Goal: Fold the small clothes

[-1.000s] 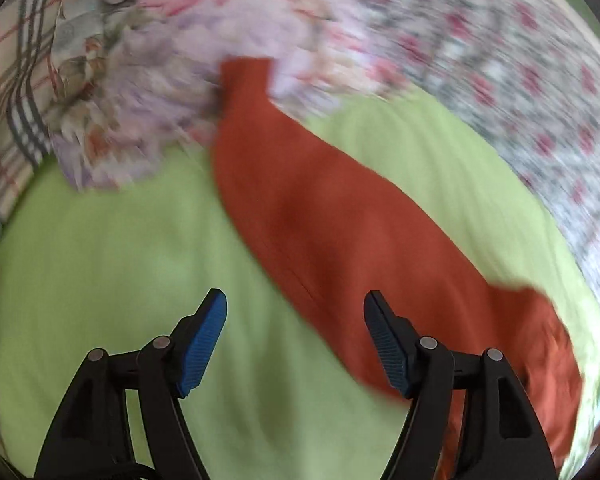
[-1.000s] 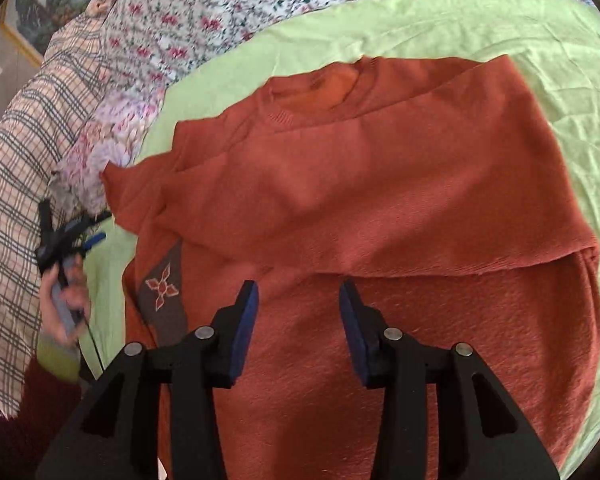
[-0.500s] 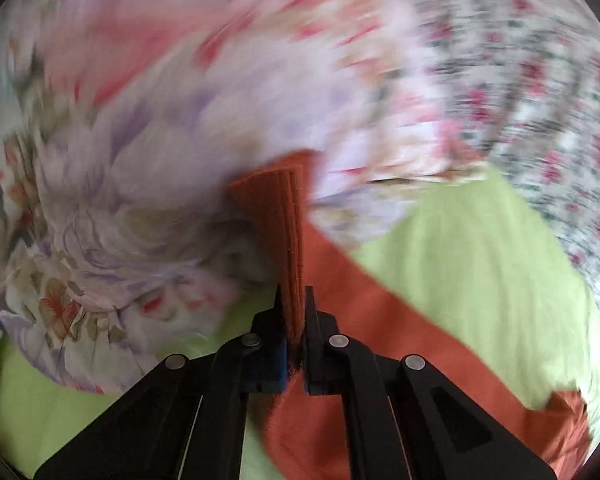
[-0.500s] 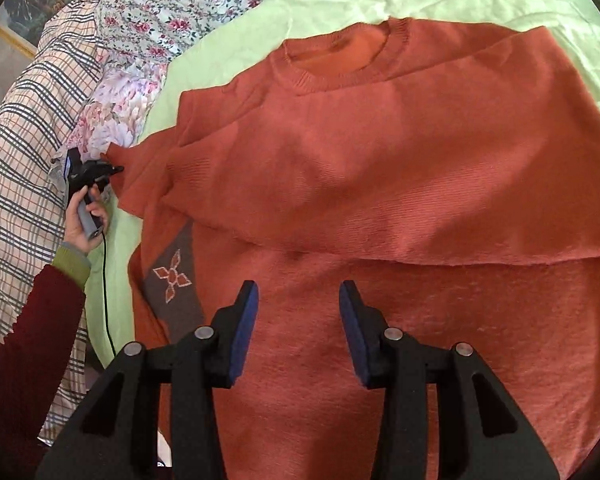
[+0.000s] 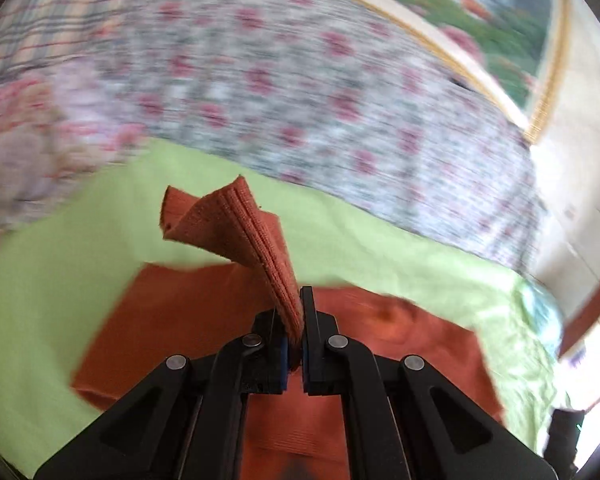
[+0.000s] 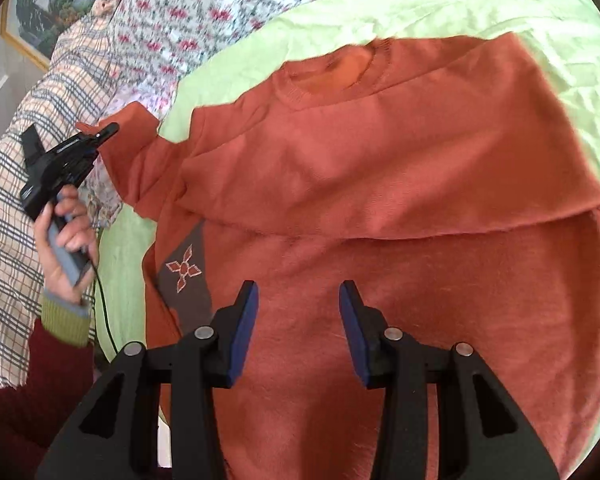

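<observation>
Sleeve cuff, loose on the bed a second ago, now lifted clear in the left tool

Left tool (image 5: 296, 320) has snapped shut on the ribbed cuff (image 5: 236, 220) of the orange sweater (image 6: 380, 184) and raised it off the green sheet (image 5: 40, 280); the right tool (image 6: 298, 328) hangs half open above the lower body panel, gripping nothing. Spread across the bed, the sweater has one sleeve already folded over the chest. Its long axis runs from the hem near the right tool up to the neckline (image 6: 332, 72) at the far end, toward the floral bedding (image 6: 188, 20). Soft, light knit: it will drape and sag, probably stretching if pulled. The firmer ribbed edges look the best places to grip, cuff or hem
</observation>
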The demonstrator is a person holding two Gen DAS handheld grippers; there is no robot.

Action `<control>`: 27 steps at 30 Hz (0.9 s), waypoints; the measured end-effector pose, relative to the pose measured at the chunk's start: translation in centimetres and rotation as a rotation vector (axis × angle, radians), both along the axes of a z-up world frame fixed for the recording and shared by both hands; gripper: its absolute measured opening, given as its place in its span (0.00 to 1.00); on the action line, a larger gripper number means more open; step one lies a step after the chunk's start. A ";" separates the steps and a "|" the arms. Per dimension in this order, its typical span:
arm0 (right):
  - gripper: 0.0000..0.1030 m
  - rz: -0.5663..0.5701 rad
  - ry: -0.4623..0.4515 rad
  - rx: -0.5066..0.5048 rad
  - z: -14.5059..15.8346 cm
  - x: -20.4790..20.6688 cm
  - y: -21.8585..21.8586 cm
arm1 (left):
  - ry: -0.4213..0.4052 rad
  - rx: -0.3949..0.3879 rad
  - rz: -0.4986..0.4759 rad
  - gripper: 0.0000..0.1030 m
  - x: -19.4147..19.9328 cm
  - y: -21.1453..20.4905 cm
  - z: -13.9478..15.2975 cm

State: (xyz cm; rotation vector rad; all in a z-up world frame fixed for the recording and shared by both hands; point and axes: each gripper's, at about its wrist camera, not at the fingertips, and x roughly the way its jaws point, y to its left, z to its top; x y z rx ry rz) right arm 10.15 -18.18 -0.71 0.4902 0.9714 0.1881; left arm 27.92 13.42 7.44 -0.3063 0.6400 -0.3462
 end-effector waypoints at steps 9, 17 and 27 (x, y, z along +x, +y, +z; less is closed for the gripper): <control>0.42 -0.165 -0.016 0.018 -0.1 -3.4 -4.8 | 0.111 0.071 -0.288 0.02 -1.8 -16.9 -6.0; 0.42 -0.212 -0.051 -0.008 1.1 -3.9 -6.3 | 0.289 0.144 -0.369 0.18 -2.2 -21.1 -12.8; 0.42 -0.087 -0.107 -0.125 2.0 0.2 -1.2 | 0.253 0.157 -0.245 0.48 -9.8 -10.2 -10.9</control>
